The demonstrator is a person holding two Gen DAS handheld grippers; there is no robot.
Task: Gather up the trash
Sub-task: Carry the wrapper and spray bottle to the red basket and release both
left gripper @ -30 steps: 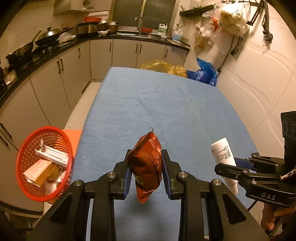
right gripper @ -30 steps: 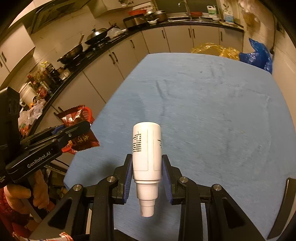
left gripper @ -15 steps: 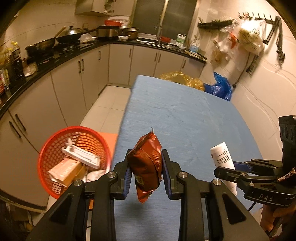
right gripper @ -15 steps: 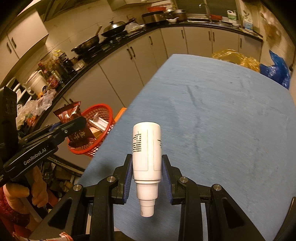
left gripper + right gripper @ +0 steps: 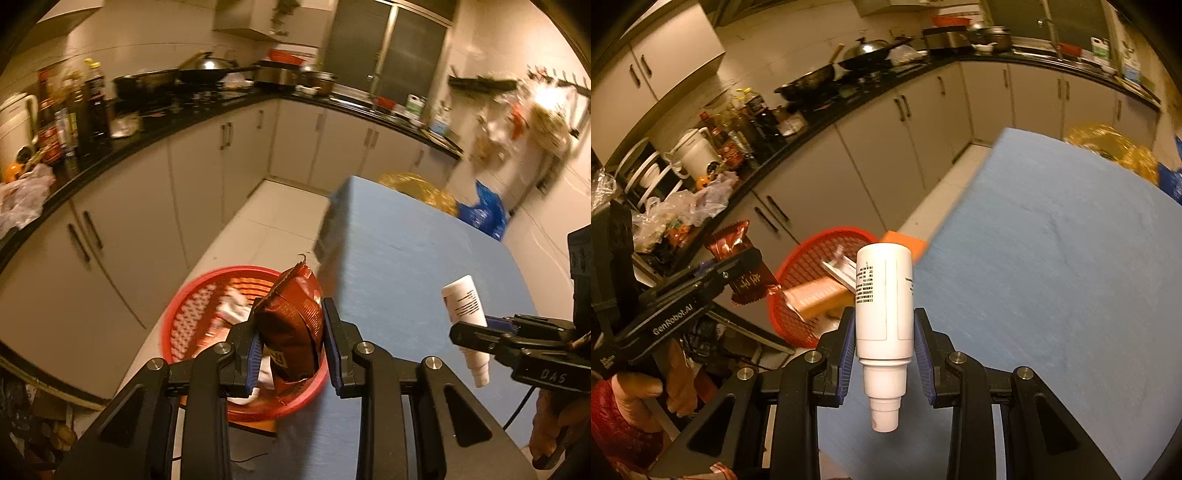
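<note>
Both views have swung left since a second ago: the red plastic mesh basket [image 5: 192, 314], then off at the left edge of the left wrist view, now sits directly behind the left tongs [image 5: 290, 341], and it has come into the right wrist view too, where it was hidden before. Left tongs are clamped on a crinkled red-brown foil snack packet [image 5: 293, 325], blue pads pressing both sides, packet upright with its torn top corner pointing up; in that view it hangs over the near right part of the basket. Basket stands beside the left edge of the blue cloth-covered tabletop [image 5: 424, 266], lower than its surface, with a flat orange thing just under it; inside are a white carton, a peach-coloured box [image 5: 816, 295] and some crumpled white paper. Right tongs [image 5: 884, 341] are clamped on a white plastic bottle with black print [image 5: 884, 295], held cap toward the camera, base pointing away, above the near left part of the tabletop, not over the basket. From the right wrist view the packet is left of the basket's rim. A person's hand [image 5: 650, 391] grips the left tool's handle. Yellow and blue plastic bags [image 5: 480, 214] lie past the tabletop's far end. Motion blur on basket and table edge.
</note>
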